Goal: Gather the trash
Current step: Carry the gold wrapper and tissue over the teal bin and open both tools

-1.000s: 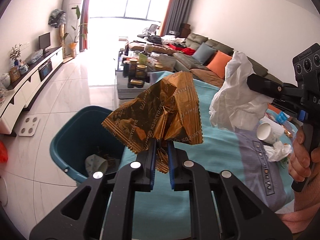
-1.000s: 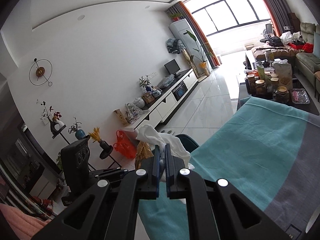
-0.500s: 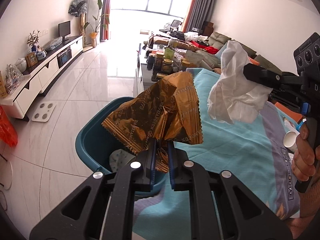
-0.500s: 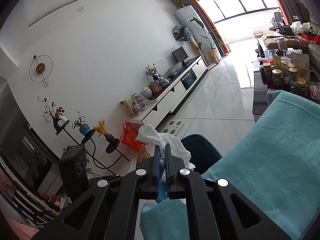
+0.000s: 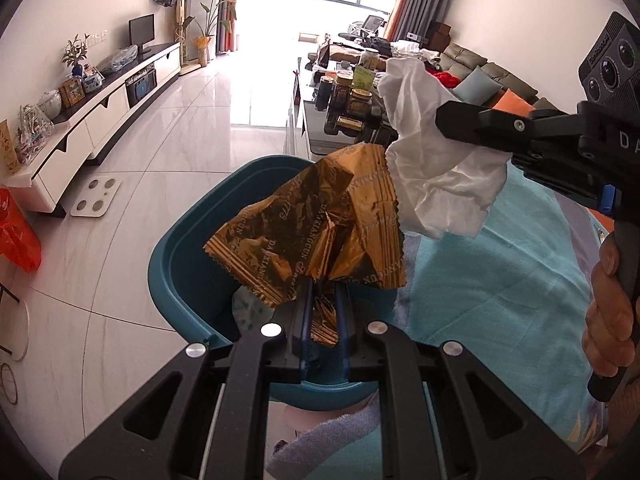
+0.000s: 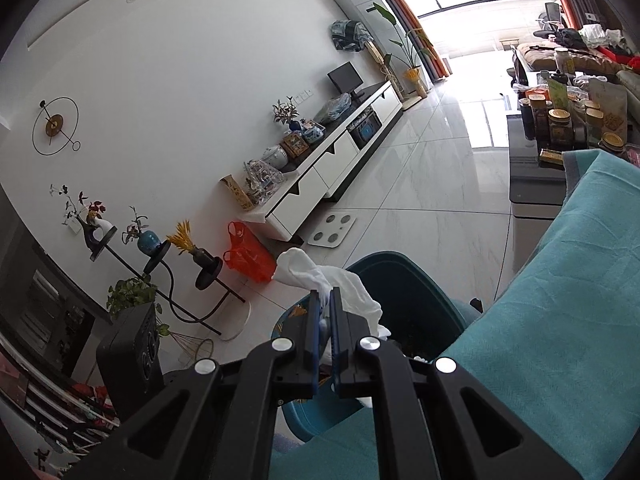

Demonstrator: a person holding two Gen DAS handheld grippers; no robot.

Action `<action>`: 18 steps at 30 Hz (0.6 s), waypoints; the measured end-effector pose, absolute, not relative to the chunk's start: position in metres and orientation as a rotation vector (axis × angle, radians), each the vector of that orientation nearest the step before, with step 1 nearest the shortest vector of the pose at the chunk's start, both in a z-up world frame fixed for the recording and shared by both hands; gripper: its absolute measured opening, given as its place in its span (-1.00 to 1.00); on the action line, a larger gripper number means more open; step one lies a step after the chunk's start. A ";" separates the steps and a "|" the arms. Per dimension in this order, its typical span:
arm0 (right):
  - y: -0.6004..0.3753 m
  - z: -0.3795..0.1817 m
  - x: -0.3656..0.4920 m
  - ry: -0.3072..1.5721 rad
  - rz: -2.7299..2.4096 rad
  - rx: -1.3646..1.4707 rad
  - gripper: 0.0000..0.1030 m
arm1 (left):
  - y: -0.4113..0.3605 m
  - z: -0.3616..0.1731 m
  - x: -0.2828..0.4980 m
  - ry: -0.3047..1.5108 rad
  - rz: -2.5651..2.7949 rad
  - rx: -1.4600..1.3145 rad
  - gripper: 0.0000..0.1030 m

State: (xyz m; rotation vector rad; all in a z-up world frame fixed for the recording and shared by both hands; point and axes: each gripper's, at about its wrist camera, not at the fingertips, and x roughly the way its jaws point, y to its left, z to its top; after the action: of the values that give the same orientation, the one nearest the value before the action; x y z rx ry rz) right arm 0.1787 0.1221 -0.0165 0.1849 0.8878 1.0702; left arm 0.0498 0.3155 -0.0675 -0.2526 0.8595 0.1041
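My left gripper (image 5: 323,286) is shut on a crumpled golden snack wrapper (image 5: 316,228), held right above the teal trash bin (image 5: 180,256). The bin has some trash at its bottom. My right gripper (image 6: 325,294) is shut on a crumpled white tissue (image 6: 340,284); in the left wrist view the same tissue (image 5: 432,160) hangs from that gripper just right of the wrapper, over the bin's far rim. The right wrist view has the bin (image 6: 404,292) directly under the tissue. A hand (image 5: 608,312) grips the right tool's handle.
A teal cloth (image 5: 492,280) covers the table beside the bin (image 6: 560,300). Behind it, a low table carries jars (image 5: 352,96). On the tiled floor lie a white scale (image 5: 96,196) and an orange bag (image 5: 16,236). A white TV cabinet (image 5: 96,100) lines the left wall.
Both grippers moved left off the teal cloth and lower, each still holding its trash. The wrapper and tissue now hang over the bin, which looms larger and more central.
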 end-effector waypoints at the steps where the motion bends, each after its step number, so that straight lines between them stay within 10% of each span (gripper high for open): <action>1: 0.125 -0.020 0.181 0.898 1.065 0.189 -0.92 | 0.315 -0.070 0.053 0.868 0.106 -0.255 -0.78; 18: 0.154 -0.050 0.192 1.018 0.962 0.097 -0.71 | 0.324 -0.102 0.086 0.960 0.142 -0.316 -0.59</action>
State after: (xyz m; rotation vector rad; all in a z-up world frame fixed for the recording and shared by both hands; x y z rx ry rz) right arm 0.1924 0.1539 -0.0501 0.0973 1.0176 0.9623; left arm 0.0862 0.3242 -0.1018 -0.3162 0.9603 0.1424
